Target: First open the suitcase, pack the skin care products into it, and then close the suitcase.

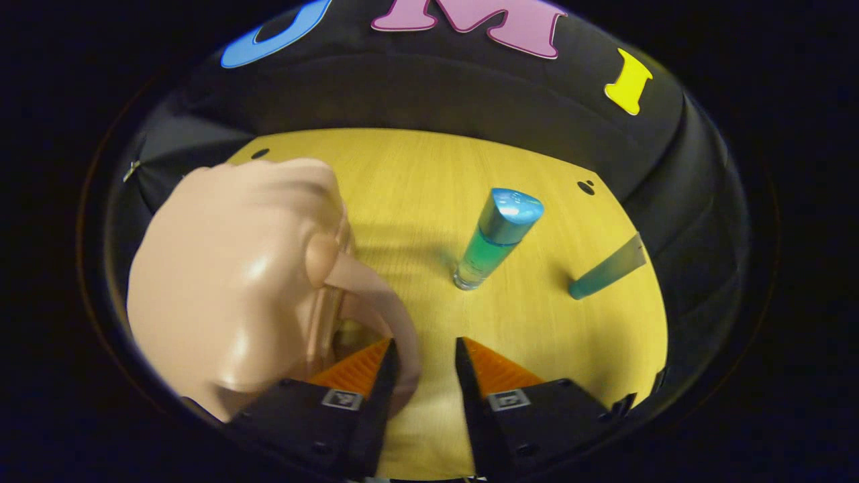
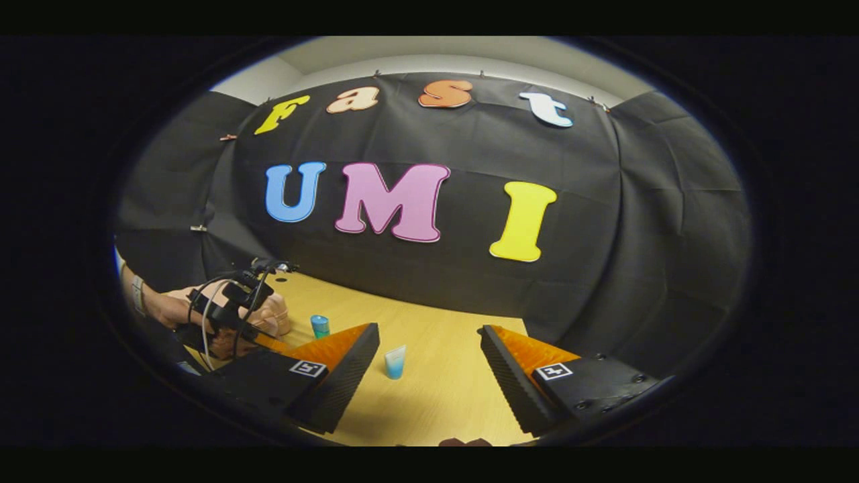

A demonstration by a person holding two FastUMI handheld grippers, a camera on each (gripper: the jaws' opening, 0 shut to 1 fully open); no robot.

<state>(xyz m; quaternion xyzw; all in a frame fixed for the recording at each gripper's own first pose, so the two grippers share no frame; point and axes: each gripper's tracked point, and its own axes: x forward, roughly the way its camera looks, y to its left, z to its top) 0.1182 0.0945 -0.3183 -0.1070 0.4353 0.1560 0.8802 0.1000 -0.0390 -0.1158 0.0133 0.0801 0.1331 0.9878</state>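
Glossy plastic suitcase (image 1: 228, 282), smooth wood-grain table (image 1: 429, 194), ribbed jaws.

peach suitcase (image 1: 235, 282) blurred, lower edge behind left gripper (image 1: 424, 355) finger

Left gripper (image 1: 424, 365) parted at bottom centre; peach suitcase (image 1: 235, 282) at left, bottle (image 1: 496, 238) centre, tube (image 1: 607, 268) right, on table (image 1: 416, 181).

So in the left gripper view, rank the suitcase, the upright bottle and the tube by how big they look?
1. Peach suitcase, largest, though it is nearest the camera.
2. Blue-capped bottle.
3. Teal tube, slightly smaller; it stands farther off, so its true size is unsure.
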